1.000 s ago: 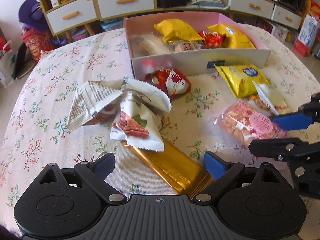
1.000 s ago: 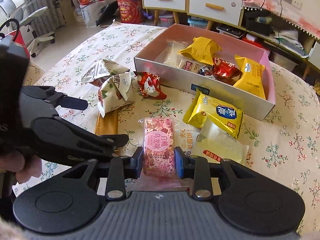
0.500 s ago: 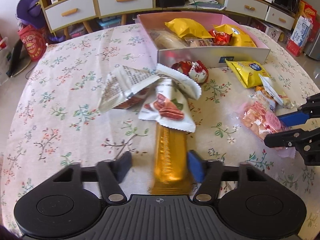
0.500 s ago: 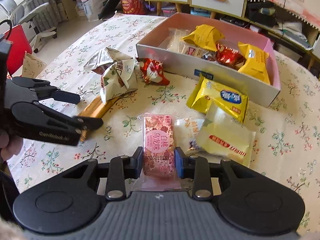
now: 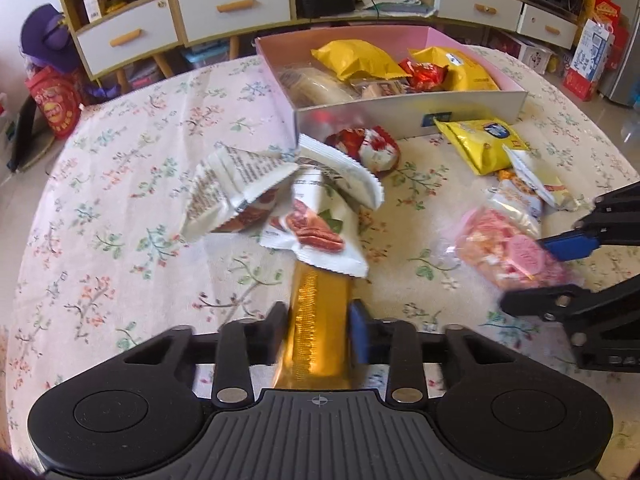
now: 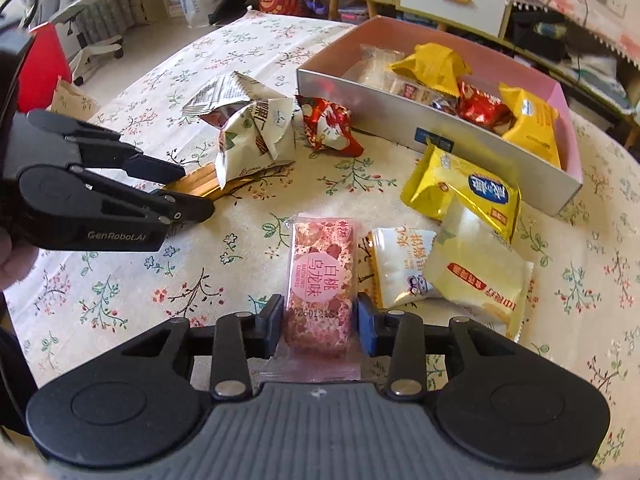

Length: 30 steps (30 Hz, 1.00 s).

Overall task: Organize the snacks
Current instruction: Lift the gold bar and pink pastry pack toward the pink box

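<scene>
My left gripper (image 5: pixel 318 330) is shut on a long gold snack bar (image 5: pixel 318 320) whose far end lies under two white nut packets (image 5: pixel 312 216). My right gripper (image 6: pixel 318 322) is shut on a pink snack bar (image 6: pixel 322 280) lying on the floral tablecloth. The pink-lined snack box (image 6: pixel 400 114) at the back holds several yellow, red and clear packets. The left gripper also shows in the right wrist view (image 6: pixel 192 190), and the right gripper shows in the left wrist view (image 5: pixel 540 272).
A red candy packet (image 6: pixel 330 124) lies in front of the box. A yellow packet (image 6: pixel 468 190), a white packet (image 6: pixel 400 266) and a pale yellow packet (image 6: pixel 480 276) lie right of the pink bar. Drawers and shelves (image 5: pixel 232 6) stand behind the table.
My left gripper has turned in line with the gold bar and closed on it. My right gripper has stayed shut on the pink bar.
</scene>
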### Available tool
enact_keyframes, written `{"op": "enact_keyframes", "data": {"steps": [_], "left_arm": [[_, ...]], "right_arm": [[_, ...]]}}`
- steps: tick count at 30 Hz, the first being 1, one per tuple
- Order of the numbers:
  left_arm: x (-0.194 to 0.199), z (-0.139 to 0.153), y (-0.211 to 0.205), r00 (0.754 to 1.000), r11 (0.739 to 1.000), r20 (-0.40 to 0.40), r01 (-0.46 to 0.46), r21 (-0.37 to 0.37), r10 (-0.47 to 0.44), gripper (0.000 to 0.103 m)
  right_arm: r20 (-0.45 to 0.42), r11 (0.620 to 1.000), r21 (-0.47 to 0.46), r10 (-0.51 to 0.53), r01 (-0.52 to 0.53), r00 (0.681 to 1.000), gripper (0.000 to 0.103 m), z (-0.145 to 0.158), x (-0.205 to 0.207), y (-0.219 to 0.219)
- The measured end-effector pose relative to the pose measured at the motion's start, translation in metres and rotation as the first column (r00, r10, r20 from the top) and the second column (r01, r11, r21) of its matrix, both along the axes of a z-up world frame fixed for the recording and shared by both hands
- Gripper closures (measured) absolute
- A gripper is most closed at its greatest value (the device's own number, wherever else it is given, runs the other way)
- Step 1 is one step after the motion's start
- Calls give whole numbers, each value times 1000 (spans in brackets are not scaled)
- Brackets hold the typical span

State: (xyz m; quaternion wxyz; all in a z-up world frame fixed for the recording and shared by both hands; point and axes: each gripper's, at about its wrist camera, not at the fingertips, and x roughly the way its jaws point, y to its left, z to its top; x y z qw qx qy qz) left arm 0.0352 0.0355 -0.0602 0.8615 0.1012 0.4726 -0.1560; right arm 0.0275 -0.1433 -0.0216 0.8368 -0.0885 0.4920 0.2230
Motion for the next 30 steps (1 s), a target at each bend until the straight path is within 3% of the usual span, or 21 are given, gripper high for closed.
{"op": "enact_keyframes", "data": {"steps": [4, 10, 22, 30], "left_arm": [[-6, 1, -6, 1000, 1000, -2, 21, 17, -21, 77], [-16, 7, -12, 998, 998, -15, 66, -17, -66, 77], [-31, 35, -29, 991, 982, 9, 137, -131, -137, 77], [-27, 53, -36, 991, 974, 42, 133, -184, -127, 77]], "right_arm": [[17, 1000, -8, 8, -8, 1000, 73, 2, -1, 4], [26, 1000, 14, 12, -12, 1000, 73, 13, -3, 4], [64, 994, 83, -83, 77, 995, 73, 41, 3, -20], [94, 983, 110, -157, 146, 983, 73, 53, 14, -39]]}}
